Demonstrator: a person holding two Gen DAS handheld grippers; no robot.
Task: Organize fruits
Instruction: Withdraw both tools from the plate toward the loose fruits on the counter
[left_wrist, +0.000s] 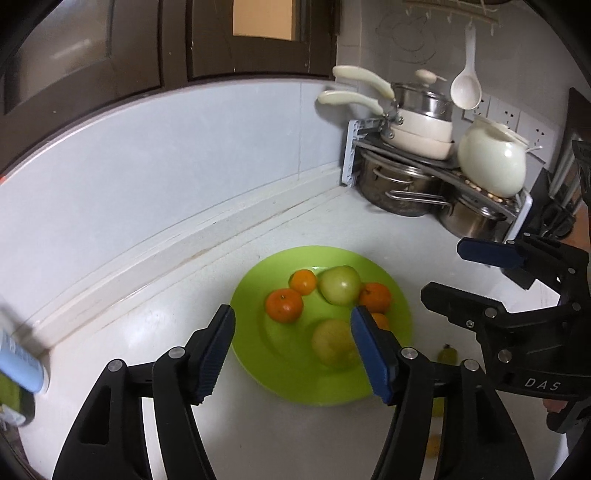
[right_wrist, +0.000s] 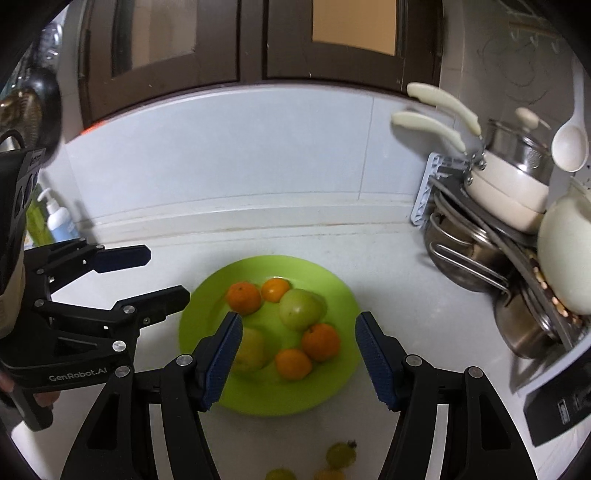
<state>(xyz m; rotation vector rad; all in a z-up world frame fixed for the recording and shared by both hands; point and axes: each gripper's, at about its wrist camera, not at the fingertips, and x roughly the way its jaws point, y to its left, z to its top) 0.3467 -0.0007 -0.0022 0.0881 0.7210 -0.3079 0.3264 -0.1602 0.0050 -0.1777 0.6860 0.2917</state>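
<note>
Glossy round green plate (right_wrist: 332, 384) holds smooth oranges and apples; both grippers (left_wrist: 293, 354) (right_wrist: 299, 360) (ribbed blue pads) spread wide, empty, at six o'clock.

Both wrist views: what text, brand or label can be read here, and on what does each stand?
"DAS" on the black body of the right gripper, seen in the left wrist view.
"GenRobot.AI" on the black body of the left gripper, seen in the right wrist view.
Print on the pale blue pump bottle: too blurred to read.
Markings on the black appliance panel: too small to read.
</note>
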